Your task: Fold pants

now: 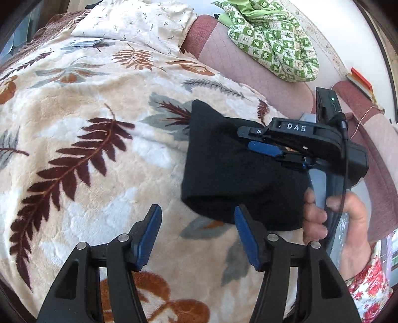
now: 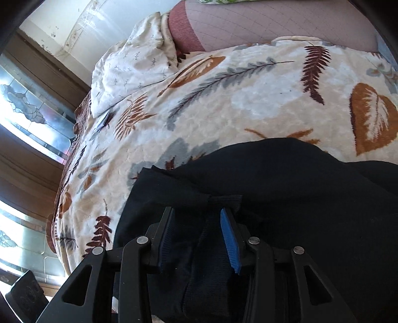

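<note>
My left hand-held gripper (image 1: 197,238) hangs over the leaf-patterned blanket (image 1: 82,129) on the bed, its two blue pads standing apart with nothing between them; only blanket shows in the gap, and the right pad (image 1: 245,238) is just beside the near edge of the pants. The black pants (image 1: 231,174) lie folded into a compact bundle on the blanket, to the right of the middle in the left wrist view. Further right, my right hand (image 1: 348,223) grips the handle of the right hand-held gripper (image 2: 197,238), which reaches over the pants from the right. In its own view the jaws are apart and a ribbed band of the pants lies between them; the pads do not press it as far as I can tell. At the far edge of the bed I see a cream pillow (image 1: 134,22), and to the right of it a green patterned cloth (image 1: 273,42) on a pinkish quilted cover (image 1: 248,64).
</note>
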Demonstrator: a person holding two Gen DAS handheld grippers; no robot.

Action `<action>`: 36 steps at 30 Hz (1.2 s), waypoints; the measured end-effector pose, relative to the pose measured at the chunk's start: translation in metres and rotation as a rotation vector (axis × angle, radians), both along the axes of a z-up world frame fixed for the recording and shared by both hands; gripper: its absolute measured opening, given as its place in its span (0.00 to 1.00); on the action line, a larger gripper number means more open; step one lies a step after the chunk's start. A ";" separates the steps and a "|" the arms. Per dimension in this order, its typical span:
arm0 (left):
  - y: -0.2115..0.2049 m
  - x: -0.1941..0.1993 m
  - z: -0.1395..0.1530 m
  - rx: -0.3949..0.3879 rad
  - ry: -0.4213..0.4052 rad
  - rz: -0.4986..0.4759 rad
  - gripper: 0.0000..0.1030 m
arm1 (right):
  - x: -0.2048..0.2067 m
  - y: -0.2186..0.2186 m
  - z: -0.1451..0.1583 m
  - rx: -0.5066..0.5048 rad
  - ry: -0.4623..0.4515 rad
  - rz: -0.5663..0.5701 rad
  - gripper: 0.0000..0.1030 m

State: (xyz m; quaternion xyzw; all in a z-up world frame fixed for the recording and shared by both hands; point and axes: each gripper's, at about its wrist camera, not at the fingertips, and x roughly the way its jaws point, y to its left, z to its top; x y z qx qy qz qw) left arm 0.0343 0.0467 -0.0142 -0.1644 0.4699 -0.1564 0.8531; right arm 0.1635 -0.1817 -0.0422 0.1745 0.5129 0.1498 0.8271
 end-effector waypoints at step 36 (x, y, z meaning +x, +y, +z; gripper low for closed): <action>-0.175 0.035 0.078 0.164 -0.204 -0.449 0.66 | -0.194 -0.229 -0.007 0.209 -0.104 -0.613 0.71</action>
